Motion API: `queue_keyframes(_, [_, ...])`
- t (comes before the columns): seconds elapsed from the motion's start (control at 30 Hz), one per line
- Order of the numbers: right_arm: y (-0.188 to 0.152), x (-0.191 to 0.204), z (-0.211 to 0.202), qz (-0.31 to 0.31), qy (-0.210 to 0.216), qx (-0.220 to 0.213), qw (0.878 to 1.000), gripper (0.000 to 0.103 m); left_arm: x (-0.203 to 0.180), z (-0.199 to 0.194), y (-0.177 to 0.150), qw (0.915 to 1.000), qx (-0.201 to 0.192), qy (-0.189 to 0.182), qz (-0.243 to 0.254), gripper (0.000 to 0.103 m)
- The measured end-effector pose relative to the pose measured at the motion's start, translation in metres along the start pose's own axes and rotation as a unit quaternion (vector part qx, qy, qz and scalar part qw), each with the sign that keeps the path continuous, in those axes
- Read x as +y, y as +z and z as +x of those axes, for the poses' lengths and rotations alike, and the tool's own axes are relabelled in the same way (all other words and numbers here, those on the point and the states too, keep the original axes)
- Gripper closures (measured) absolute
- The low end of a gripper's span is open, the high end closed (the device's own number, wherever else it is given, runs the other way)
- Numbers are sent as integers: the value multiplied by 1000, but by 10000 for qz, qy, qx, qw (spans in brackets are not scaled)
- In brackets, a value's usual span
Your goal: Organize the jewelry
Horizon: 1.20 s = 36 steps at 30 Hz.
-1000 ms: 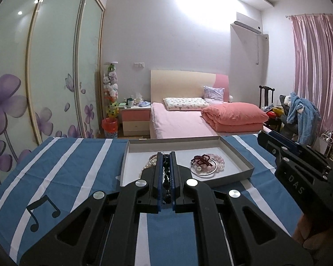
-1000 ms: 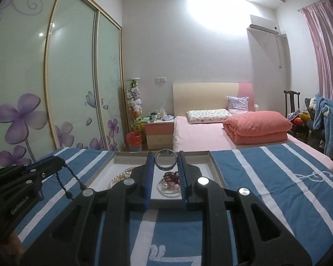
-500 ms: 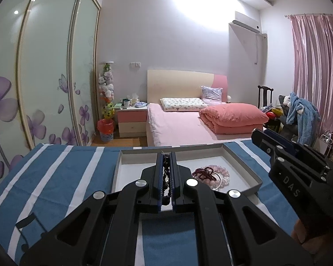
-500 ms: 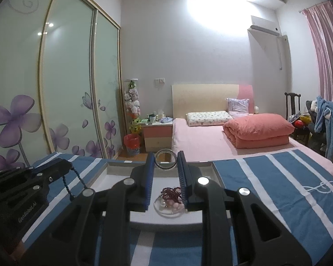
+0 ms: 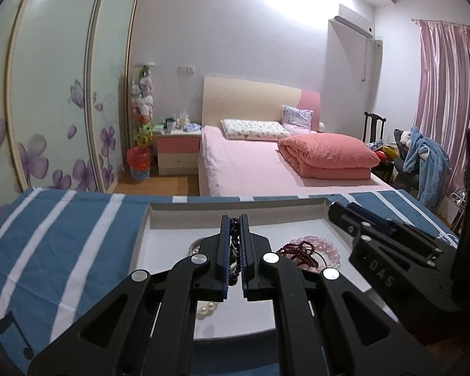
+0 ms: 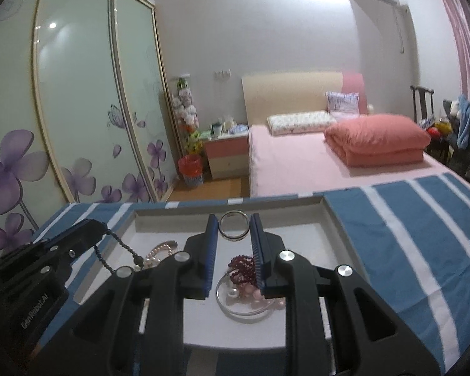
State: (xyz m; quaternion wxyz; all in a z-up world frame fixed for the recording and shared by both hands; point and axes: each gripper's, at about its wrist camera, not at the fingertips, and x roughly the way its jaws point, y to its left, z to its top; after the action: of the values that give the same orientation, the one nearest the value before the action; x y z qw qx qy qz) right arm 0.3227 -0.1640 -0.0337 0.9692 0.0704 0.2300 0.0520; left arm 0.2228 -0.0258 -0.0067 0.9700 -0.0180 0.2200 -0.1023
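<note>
A shallow white tray (image 5: 235, 203) lies on a blue striped cloth (image 5: 62, 235). My left gripper (image 5: 234, 219) hangs over the tray, shut on a dark bead string (image 5: 234, 238) that dangles below the fingers (image 6: 122, 246). Beside it, my right gripper (image 6: 234, 219) is shut on a silver bangle (image 6: 233, 238), held upright between the blue pads above the tray (image 6: 228, 205). Under the right gripper stands a glass dish (image 6: 235, 308) with a dark red bead bracelet (image 6: 241, 264) and pink beads (image 5: 321, 246). A pearl strand (image 6: 155, 255) lies at the tray's left.
Past the cloth's far edge stands a pink bed (image 5: 250, 163) with a folded salmon duvet (image 5: 326, 156). Flowered sliding wardrobe doors (image 6: 78, 109) run along the left. A nightstand (image 5: 178, 153) and red bin (image 5: 138, 163) sit between them. A chair with blue clothing (image 5: 426, 159) stands at the right.
Both grippers have moved forward and a little down over the tray, which now looks closer. Each keeps its grip, the left on the bead string and the right on the bangle.
</note>
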Motion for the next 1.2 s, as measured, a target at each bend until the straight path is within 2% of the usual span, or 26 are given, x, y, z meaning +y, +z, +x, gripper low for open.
queue_keyframes(0.17, [-5, -7, 16, 180, 123, 321, 9992, 80, 2, 14, -3, 9997, 225, -74, -51, 96])
queue_keyframes(0.23, [-6, -10, 14, 267, 138, 332, 9990, 66, 6, 13, -2, 9996, 244, -44, -147, 96])
queue_keyframes(0.3, [-5, -14, 6, 326, 106, 243, 9991, 64, 13, 11, -1, 9993, 264, -42, -268, 95])
queue_keyframes(0.47, [-2, -24, -17, 480, 69, 123, 9987, 63, 40, -11, 7, 9972, 164, -19, -731, 72])
queue_keyframes(0.6, [-1, -26, -36, 500, 90, 82, 9987, 60, 49, -36, 10, 9966, 27, 14, -818, 71])
queue_keyframes(0.77, [-10, -16, -75, 289, 110, 36, 9995, 49, 53, -74, 4, 9973, -163, 97, -715, 52])
queue_keyframes(0.8, [-12, -14, -82, 253, 102, 28, 9996, 44, 54, -80, 2, 9973, -195, 124, -697, 49])
queue_keyframes(0.9, [-21, -6, -110, 98, 83, -49, 9999, 25, 55, -109, -8, 9970, -356, 273, -625, 31])
queue_keyframes(0.97, [-27, 1, -128, -23, 50, -111, 9999, 14, 55, -124, -13, 9964, -470, 406, -569, 13])
queue_keyframes(1.03, [-33, 8, -145, -124, 20, -173, 9998, 5, 54, -138, -18, 9954, -618, 561, -471, 8])
queue_keyframes(1.13, [-39, 17, -162, -256, -117, -196, 9994, 5, 48, -152, -24, 9943, -714, 746, -251, 2])
queue_keyframes(1.2, [-44, 23, -172, -351, -231, -227, 9989, 5, 41, -161, -30, 9933, -781, 848, -98, 2])
